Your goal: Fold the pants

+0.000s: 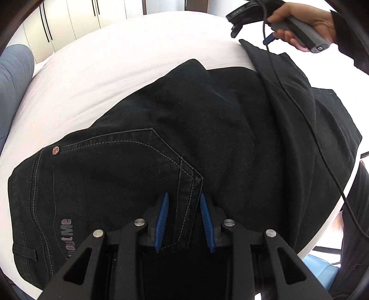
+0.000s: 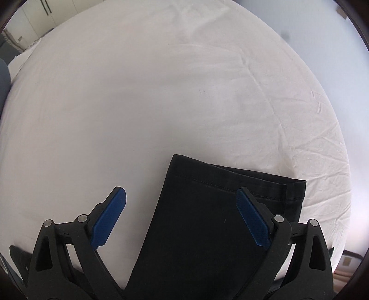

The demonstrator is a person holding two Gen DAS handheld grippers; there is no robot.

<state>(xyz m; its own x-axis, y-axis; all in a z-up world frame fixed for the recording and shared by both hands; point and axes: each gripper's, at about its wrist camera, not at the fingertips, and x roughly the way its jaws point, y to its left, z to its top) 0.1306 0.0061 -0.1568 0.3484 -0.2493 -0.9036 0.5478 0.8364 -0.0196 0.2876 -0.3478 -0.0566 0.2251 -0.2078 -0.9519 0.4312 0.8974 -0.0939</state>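
Black jeans (image 1: 161,120) lie on the white bed (image 1: 115,57), seat side up, showing a stitched back pocket (image 1: 110,166) and a logo patch. A leg section (image 1: 299,97) is folded over at the right. My left gripper (image 1: 184,205) points down at the seat seam, its blue pads closed on a ridge of that seam. In the right wrist view my right gripper (image 2: 181,191) hangs open just above the stacked leg hems (image 2: 230,184), nothing pinched. A hand (image 1: 299,25) holds that gripper at the top right of the left wrist view.
White sheet (image 2: 161,92) stretches wide beyond the hems, creased at the right. A black cable (image 1: 322,161) trails across the folded leg. White wardrobe doors (image 1: 69,20) stand behind the bed, a grey-blue cushion (image 1: 13,80) at its left, a pale blue object (image 1: 318,270) low right.
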